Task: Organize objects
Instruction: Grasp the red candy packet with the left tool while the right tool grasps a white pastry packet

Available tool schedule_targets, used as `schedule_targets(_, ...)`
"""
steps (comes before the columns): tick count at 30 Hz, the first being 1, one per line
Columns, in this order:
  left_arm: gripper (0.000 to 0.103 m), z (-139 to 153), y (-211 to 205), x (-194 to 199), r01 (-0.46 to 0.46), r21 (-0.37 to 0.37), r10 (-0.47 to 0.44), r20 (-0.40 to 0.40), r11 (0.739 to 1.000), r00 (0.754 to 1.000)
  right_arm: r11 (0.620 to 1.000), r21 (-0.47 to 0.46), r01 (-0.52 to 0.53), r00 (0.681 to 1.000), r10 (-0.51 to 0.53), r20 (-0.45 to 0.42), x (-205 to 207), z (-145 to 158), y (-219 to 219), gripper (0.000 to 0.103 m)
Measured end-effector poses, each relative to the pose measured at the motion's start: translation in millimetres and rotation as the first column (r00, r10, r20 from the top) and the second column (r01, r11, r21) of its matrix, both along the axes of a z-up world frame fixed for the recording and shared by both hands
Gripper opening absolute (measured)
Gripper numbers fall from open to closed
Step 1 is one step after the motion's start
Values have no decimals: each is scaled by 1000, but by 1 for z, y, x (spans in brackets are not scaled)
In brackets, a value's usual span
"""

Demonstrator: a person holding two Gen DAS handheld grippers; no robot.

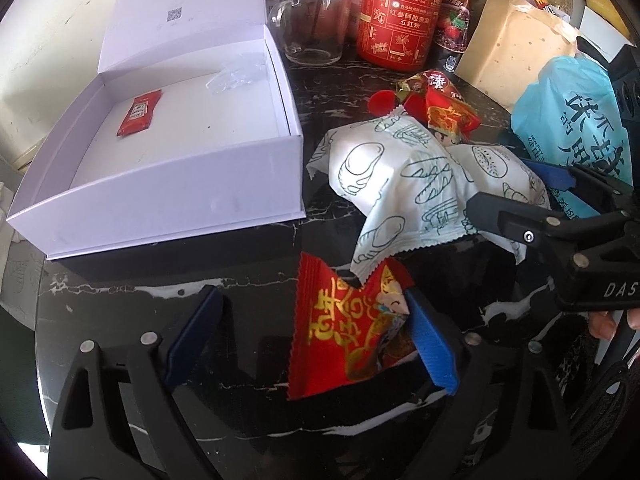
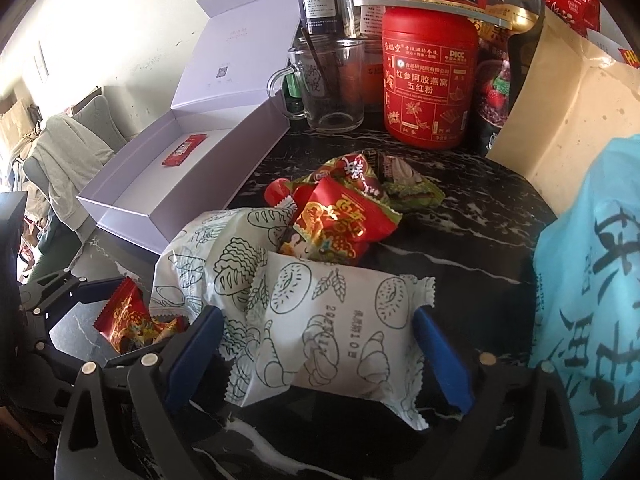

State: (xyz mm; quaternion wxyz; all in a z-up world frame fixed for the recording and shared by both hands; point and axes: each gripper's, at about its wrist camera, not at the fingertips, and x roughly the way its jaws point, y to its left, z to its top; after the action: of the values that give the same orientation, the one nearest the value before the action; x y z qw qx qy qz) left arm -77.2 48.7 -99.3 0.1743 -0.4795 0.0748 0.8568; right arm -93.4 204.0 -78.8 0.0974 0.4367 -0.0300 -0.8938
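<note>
Black marble table [image 1: 248, 280] beside a pale wall, open white box [image 1: 168, 184] at ten o'clock; left gripper [image 1: 312, 344] wide open, right pad touching a red candy packet [image 1: 348, 336]; right gripper [image 2: 320, 348] spread astride a white pastry packet [image 2: 340, 328], unclenched.

Box [image 1: 180, 184]: sitting open at the left of the table [image 1: 248, 292], lid standing up behind it.
Sachet [image 1: 139, 113]: lying inside the box, towards its left side.
Plastic scrap [image 1: 236, 74]: lying in the box's back right corner, possibly a crumpled wrapper.
Glass mug [image 1: 316, 20]: standing behind the box's right corner, canister [image 1: 402, 16] just right of it.
Bread packets [image 2: 336, 328]: lying in a heap right of the box, one overlapping the other.
Small snack packet [image 2: 340, 224]: resting on the heap's far edge.
Near snack packet [image 1: 352, 336]: lying before the heap.
Large bag [image 2: 592, 280]: sitting at the far right, paper bag [image 2: 572, 92] standing behind it.
</note>
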Motion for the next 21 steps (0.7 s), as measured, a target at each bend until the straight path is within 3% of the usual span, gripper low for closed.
schedule_targets(5, 91, 0, -4, 3, 2, 27, -1, -25, 1000, 1000, 1000, 21, -2, 1000, 2, -22, 5, -2, -2, 95)
schedule_targets(7, 88, 0, -5, 4, 1, 38, 0, -32, 999, 999, 999, 45, -4, 999, 5, -34, 8, -1, -5, 87)
schedule_targets(9, 73, 2, -6, 7, -4, 46, 6, -40, 999, 999, 999, 54, -6, 999, 8, -39, 11, 0, -5, 79)
schedule_targets(13, 56, 7, -11, 13, -18, 65, 20, -26, 998, 999, 998, 54, -17, 999, 19, -39, 16, 1, -3, 71)
schedule_targets(21, 52, 9, -20, 36, -5, 68, 5, 4, 998, 1000, 993, 79, -91, 996, 92, -16, 43, 4, -14, 70)
